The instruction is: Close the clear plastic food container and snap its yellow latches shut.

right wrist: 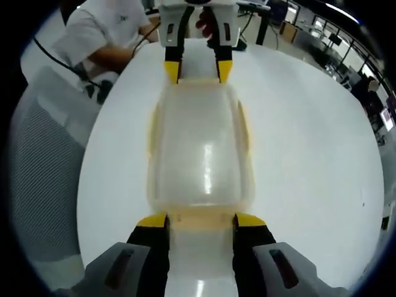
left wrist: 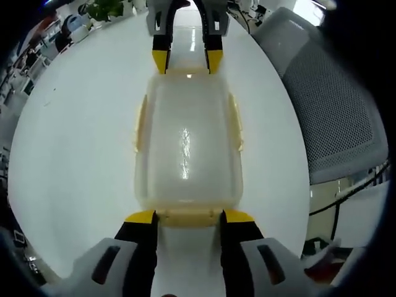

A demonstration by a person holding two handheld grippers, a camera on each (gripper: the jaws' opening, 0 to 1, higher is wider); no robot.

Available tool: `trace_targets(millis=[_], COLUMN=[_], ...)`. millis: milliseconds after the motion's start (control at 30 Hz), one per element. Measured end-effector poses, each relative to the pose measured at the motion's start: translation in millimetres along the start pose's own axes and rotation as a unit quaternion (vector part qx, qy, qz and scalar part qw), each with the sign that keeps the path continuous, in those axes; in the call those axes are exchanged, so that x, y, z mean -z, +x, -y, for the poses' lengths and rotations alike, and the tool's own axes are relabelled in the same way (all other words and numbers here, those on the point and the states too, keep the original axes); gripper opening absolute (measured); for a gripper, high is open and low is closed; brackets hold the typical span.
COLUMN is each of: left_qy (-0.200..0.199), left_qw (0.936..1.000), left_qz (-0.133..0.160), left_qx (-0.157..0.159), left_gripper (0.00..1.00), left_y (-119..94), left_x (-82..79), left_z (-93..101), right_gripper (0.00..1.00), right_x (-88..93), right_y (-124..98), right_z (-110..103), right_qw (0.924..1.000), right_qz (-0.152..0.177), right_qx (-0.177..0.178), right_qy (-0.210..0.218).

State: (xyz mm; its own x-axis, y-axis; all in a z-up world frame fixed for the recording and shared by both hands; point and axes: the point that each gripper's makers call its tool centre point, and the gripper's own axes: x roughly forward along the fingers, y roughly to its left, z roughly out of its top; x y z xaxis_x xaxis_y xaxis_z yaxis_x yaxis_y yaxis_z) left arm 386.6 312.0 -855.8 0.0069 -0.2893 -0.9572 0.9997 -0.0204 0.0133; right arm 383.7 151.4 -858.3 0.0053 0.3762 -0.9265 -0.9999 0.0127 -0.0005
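Container [left wrist: 187, 154] lid-down on white surface [left wrist: 74, 154], long axis running straight between both tools. Left hand-held gripper [left wrist: 188, 216] at near short end, jaws parted just wider than end latch [left wrist: 189, 218], tips flanking it, gripping nothing. Right hand-held gripper [right wrist: 201, 219] likewise at opposite end latch [right wrist: 201, 218]. Side latches [left wrist: 141, 124] along long edges, apparently unsnapped. Equally close, both.

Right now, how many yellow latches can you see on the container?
4: in the left gripper view, one at the near end between the left gripper tips, one at the far end, and one on each long side.
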Motion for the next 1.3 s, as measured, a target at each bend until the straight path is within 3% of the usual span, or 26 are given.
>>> trace_targets(millis=[233, 500, 867, 1300], left_qy=[-0.003, -0.002, -0.002, 0.002], left_qw=[0.9999, 1.0000, 1.0000, 1.0000], left_qz=[-0.015, -0.007, -0.008, 0.002], left_qx=[0.006, 0.005, 0.004, 0.004], left_gripper=[0.39, 0.38, 0.38, 0.39], left_y=[0, -11, -29, -51], left_x=[-0.5, -7.4, -9.9, -27.8], left_z=[1.9, 2.8, 11.5, 17.6], right_gripper=[0.38, 0.38, 0.38, 0.38], right_x=[-1.1, -0.3, -12.6, -14.0], right_y=[-1, -11, -31, -63], right_z=[-3, -4, -13, -19], right_qw=[0.9999, 0.9999, 0.9998, 0.9999], right_qz=[0.002, 0.004, 0.009, 0.002], right_qx=[-0.008, -0.008, -0.007, 0.001], right_qy=[-0.008, -0.011, -0.013, -0.012])
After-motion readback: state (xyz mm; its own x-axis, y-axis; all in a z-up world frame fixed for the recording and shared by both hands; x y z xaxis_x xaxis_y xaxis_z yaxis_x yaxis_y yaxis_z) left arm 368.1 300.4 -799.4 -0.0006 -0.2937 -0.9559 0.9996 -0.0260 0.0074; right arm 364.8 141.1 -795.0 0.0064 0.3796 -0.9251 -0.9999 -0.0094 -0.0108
